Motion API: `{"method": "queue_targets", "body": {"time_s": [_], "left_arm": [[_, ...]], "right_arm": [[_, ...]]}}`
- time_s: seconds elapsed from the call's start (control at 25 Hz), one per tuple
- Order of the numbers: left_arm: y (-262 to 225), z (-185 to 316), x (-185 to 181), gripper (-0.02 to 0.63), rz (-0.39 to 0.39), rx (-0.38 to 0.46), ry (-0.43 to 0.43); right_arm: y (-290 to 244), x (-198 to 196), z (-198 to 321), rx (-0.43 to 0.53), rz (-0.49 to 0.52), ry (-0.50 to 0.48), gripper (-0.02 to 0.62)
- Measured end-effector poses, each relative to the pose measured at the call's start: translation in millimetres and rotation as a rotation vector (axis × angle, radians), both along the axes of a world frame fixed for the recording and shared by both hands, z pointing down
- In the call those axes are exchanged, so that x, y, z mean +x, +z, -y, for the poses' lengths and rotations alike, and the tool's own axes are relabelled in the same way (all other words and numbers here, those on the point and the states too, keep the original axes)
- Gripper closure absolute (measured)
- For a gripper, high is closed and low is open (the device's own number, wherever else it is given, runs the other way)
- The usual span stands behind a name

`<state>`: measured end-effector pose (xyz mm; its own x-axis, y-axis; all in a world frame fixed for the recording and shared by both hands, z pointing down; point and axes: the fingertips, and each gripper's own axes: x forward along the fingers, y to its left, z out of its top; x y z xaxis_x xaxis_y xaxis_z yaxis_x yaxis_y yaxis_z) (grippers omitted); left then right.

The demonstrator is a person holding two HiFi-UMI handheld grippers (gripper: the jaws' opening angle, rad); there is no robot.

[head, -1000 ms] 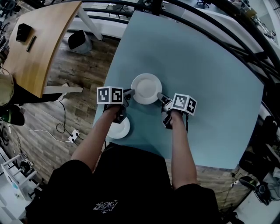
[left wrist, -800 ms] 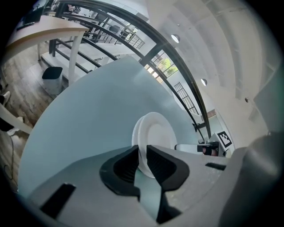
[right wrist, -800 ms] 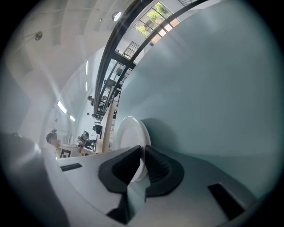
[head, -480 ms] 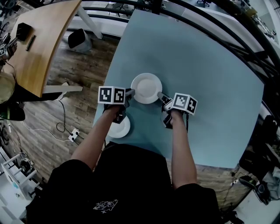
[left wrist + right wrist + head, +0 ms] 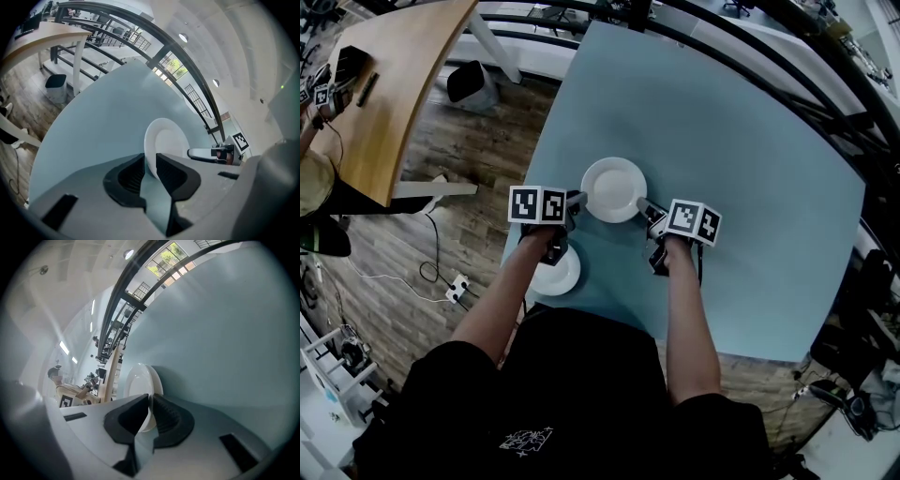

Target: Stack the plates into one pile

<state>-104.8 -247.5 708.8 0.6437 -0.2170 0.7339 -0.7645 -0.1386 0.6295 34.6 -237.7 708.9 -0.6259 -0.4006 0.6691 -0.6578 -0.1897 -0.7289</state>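
Observation:
A white plate [image 5: 613,189] lies over the middle of the blue table [image 5: 731,141], with a gripper at each side of it. My left gripper [image 5: 577,200] is at its left rim. In the left gripper view the plate [image 5: 169,139] has its rim between the opening jaws of the left gripper [image 5: 150,160], and a gap shows beside one pad. My right gripper [image 5: 645,208] is shut on the right rim. The right gripper view shows that gripper [image 5: 151,402] pinching the plate [image 5: 138,379]. A smaller white plate [image 5: 555,274] sits at the table's near left edge, partly under my left forearm.
A wooden desk [image 5: 389,84] stands to the left over the plank floor, with a dark bin [image 5: 469,86] beside it. Cables and a power strip [image 5: 455,291] lie on the floor. A black railing [image 5: 825,89] runs past the table's far right side.
Both grippers and both plates stay where they were. At the far left by the wooden desk, another person's hand with marker cubes has come into view.

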Motion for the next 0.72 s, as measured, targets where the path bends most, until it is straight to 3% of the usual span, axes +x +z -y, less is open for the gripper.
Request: {"method": "queue_targets", "body": {"time_s": [0.32, 0.72], "left_arm": [[0, -2, 3, 0.546, 0.0, 0.0, 0.005], [-6, -3, -1, 0.546, 0.003, 0.021, -0.011]], "right_arm": [[-3, 4, -2, 0.033, -0.117, -0.079, 0.558], [-11, 17, -4, 0.062, -0.16, -0.068, 0.558]]}}
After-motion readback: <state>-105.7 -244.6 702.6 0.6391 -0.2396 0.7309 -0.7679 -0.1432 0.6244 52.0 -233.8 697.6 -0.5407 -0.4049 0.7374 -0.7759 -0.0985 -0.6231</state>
